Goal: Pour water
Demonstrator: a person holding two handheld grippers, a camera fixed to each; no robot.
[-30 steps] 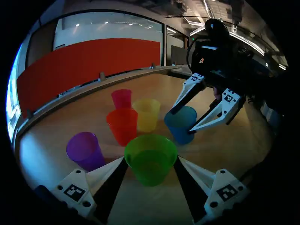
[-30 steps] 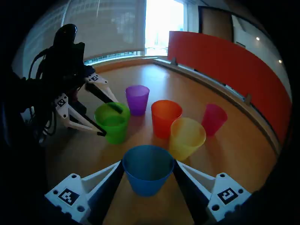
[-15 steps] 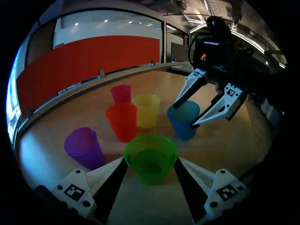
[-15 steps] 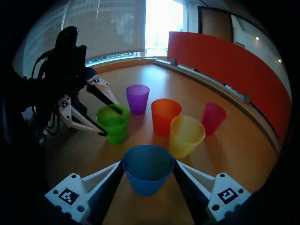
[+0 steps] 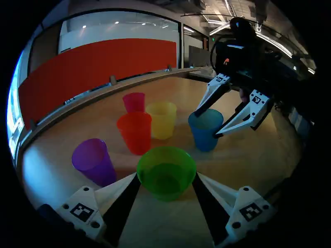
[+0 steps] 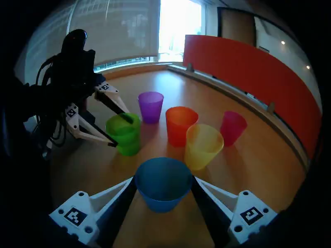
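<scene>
A green cup (image 5: 166, 184) sits between the fingers of my left gripper (image 5: 166, 175), which is shut on its sides; something darker shows low inside it. My right gripper (image 6: 163, 180) is shut on a blue cup (image 6: 162, 192) the same way. In the left gripper view the right gripper (image 5: 206, 125) holds the blue cup (image 5: 205, 138) to the right of the other cups. In the right gripper view the left gripper (image 6: 123, 133) holds the green cup (image 6: 124, 142) at the left. Both cups stand upright, a short way apart.
Purple (image 5: 93, 161), orange (image 5: 134, 132), yellow (image 5: 162, 120) and pink (image 5: 134, 102) cups stand grouped on the wooden table (image 5: 248, 157). A red panel (image 5: 95, 66) runs along the table's far edge. A person's dark sleeve is behind the right gripper.
The blue cup has shifted right and slightly up in the left gripper view. The green cup has risen a little in the right gripper view. Both grips are unchanged.
</scene>
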